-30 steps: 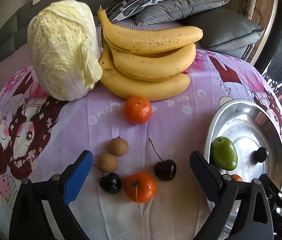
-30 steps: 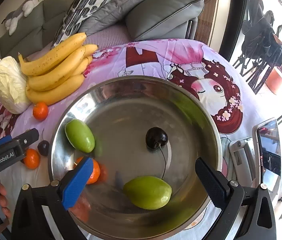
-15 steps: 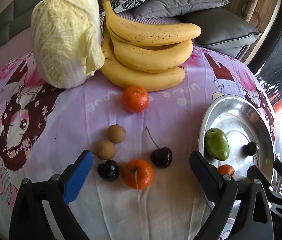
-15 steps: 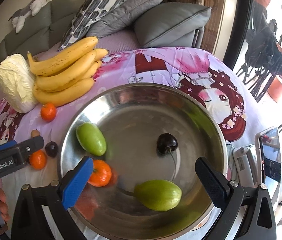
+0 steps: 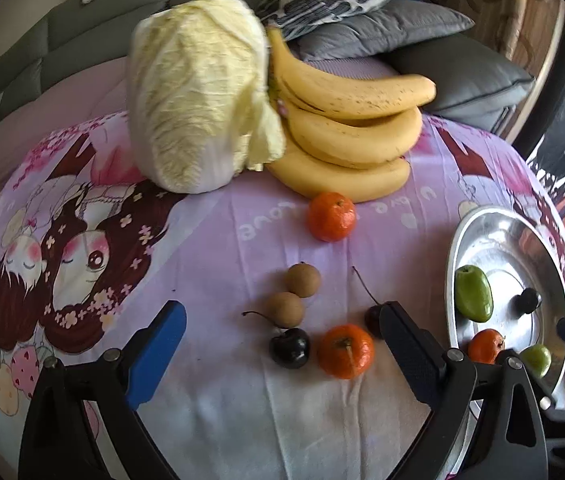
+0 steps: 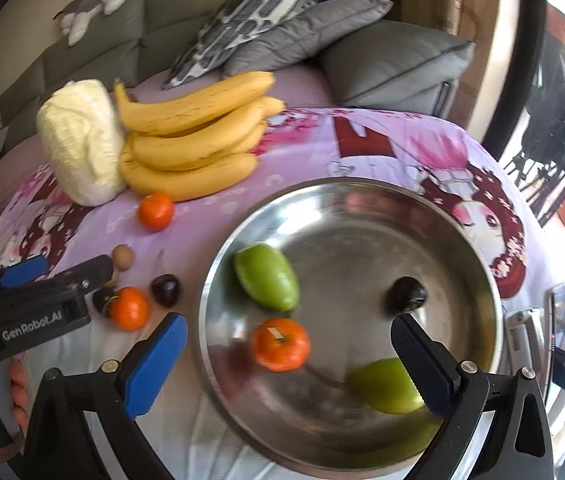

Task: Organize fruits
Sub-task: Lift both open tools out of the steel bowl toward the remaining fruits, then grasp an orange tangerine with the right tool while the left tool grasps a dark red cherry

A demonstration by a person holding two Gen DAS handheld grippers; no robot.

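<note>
My left gripper [image 5: 280,342] is open and empty, low over the cloth. Between its fingers lie a dark cherry [image 5: 289,347] and a tangerine [image 5: 345,351]; two brown longans [image 5: 302,279] lie just beyond, and a second cherry [image 5: 371,318] is half hidden by the right finger. Another tangerine [image 5: 331,216] sits before the bananas [image 5: 346,128]. My right gripper [image 6: 288,354] is open and empty over the steel bowl [image 6: 482,248], which holds two green fruits [image 6: 267,276], a tangerine [image 6: 280,345] and a cherry [image 6: 406,295]. The left gripper also shows in the right wrist view [image 6: 62,276].
A napa cabbage [image 5: 198,96] stands left of the bananas at the back. Grey and patterned cushions [image 5: 394,32] lie behind on a sofa. A phone [image 6: 562,340] lies right of the bowl near the table's edge.
The left gripper has shifted right and closer to the small fruits. The right gripper has drawn back and left, so the bowl sits more to the right in its view.
</note>
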